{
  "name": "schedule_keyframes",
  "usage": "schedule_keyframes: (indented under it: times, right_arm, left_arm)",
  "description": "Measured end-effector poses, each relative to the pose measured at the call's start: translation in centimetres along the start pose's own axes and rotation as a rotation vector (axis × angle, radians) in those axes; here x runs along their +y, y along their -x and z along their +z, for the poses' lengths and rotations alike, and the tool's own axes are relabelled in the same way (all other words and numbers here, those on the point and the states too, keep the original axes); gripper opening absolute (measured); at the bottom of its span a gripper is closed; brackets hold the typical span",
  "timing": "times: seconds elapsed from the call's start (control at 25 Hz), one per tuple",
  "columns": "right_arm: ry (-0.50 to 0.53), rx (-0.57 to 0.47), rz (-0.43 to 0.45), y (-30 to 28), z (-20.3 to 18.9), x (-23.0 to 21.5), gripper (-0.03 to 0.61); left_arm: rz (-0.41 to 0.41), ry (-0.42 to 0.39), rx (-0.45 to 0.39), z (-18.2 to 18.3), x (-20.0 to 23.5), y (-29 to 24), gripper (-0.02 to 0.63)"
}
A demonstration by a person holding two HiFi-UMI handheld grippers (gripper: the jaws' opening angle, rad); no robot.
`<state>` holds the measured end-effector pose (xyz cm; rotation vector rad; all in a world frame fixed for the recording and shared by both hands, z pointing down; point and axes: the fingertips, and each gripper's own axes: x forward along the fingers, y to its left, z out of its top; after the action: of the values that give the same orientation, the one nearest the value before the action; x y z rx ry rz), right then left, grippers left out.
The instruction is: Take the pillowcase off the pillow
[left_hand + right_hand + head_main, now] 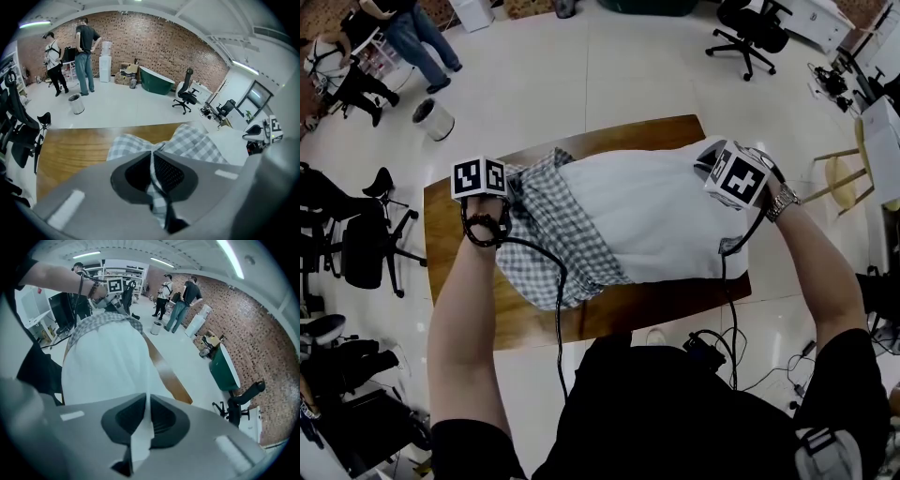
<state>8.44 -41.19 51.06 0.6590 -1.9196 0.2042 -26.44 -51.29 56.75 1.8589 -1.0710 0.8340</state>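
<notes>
At nine o'clock the checked pillowcase (pixel 546 246) is pinched by the left gripper (pixel 152 157). At three the white pillow (pixel 652 220), its other end hidden in the case, is clamped by the right gripper (pixel 147 399).

1. In the head view, the marker cubes (pixel 480 177) cover both pairs of jaws, so I can't see either pinch from there.
2. The pillow's (pixel 647 216) left end is buried inside the checked pillowcase (pixel 544 239).
3. The left gripper's (pixel 152 161) body fills the lower frame as a grey blur, and the pinched fold vanishes behind it.
4. The right gripper (pixel 146 411) likewise swallows the lower end of the white strip.
5. People (pixel 417 37) at the head view's upper left are cut off by the edge.
</notes>
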Motion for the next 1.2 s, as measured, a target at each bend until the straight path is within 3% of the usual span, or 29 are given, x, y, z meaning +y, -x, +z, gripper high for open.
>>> schedule_keyframes:
  times: [0.24,0.44,0.84,1.04,1.2]
  right_arm:
    - [0.008,-0.1,-0.047,-0.4,0.0,0.4,0.075]
    - [0.056,-0.148,-0.142,0.5,0.1,1.0,0.099]
    - [0.143,-0.243,-0.052,1.6,-0.3,8.4,0.218]
    - [0.227,-0.277,-0.027,1.1,-1.7,13.8,0.263]
    - [0.307,-0.283,-0.025,0.4,-2.5,17.8,0.281]
  left_arm:
    - [-0.001,-0.054,-0.108,-0.9,-2.0,0.3,0.052]
    - [-0.007,-0.055,-0.174,-2.4,-3.0,1.8,0.143]
    - [-0.004,-0.029,-0.295,-7.1,-7.2,5.0,0.207]
    - [-0.007,0.034,-0.357,-12.6,-9.6,4.5,0.232]
    - [-0.003,0.039,-0.39,-16.6,-12.4,4.8,0.244]
